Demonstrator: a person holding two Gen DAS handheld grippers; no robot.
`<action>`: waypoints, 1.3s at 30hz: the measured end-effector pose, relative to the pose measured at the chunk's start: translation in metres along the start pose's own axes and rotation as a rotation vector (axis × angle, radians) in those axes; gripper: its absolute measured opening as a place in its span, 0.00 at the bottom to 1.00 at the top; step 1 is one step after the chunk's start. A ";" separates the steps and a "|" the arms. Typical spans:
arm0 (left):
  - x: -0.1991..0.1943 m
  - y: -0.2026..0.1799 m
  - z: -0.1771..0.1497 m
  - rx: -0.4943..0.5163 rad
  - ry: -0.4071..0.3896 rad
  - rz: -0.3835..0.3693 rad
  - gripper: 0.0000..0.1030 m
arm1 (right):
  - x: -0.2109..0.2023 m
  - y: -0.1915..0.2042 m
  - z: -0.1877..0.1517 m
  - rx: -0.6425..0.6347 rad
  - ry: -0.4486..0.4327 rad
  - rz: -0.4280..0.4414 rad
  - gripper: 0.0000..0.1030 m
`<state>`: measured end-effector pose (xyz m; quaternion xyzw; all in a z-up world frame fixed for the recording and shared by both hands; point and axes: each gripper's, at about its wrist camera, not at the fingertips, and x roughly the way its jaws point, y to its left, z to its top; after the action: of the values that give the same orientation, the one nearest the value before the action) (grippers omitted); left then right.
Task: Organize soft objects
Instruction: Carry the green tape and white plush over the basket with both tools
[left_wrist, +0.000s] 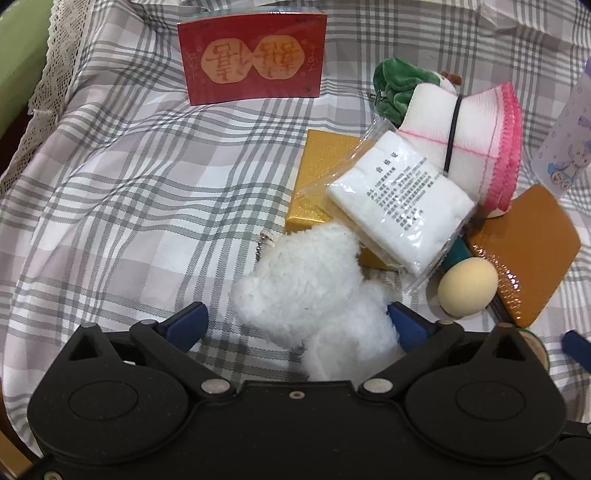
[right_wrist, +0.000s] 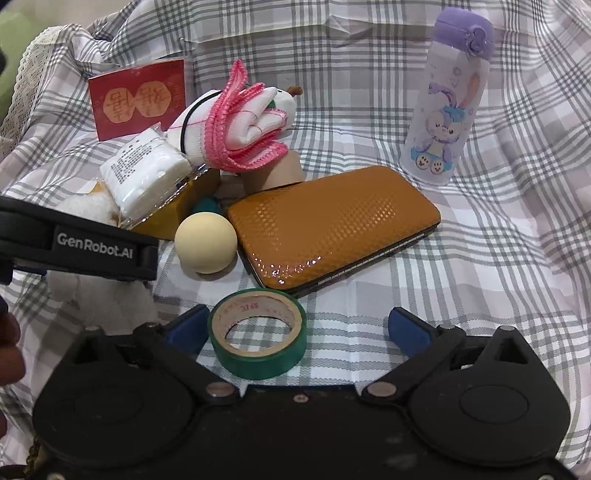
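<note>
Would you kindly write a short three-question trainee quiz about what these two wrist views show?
1. True or false: the right claw grips the green tape roll.
2. What lies between the left claw's open jaws: A egg, B white plush toy, C red box?
3. Fill in: the purple bottle stands ____.

Key: 1 false, the jaws are open; 2 B; 3 upright.

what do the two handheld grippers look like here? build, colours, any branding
Both look alike: a matte black plastic body with two rounded housings, black linkage arms on silver pivot pins, and blue fingers. The left gripper appears side-on in the right wrist view, with white "GenRobot.AI" lettering. The right gripper shows no lettering from its own camera. No cables or sleeves visible.
</note>
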<state>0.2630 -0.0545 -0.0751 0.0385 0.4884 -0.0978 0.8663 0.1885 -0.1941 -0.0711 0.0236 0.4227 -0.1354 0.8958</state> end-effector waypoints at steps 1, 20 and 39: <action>-0.002 0.000 -0.001 0.000 -0.007 -0.011 0.85 | 0.000 -0.001 0.000 0.005 0.007 0.007 0.99; -0.069 0.011 -0.046 -0.027 -0.018 -0.094 0.52 | -0.066 0.003 -0.017 -0.049 0.021 0.069 0.46; -0.149 -0.005 -0.145 -0.012 -0.008 -0.077 0.52 | -0.200 -0.031 -0.094 0.015 0.011 0.147 0.46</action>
<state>0.0656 -0.0158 -0.0225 0.0139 0.4865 -0.1283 0.8641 -0.0119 -0.1649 0.0237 0.0623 0.4238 -0.0722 0.9007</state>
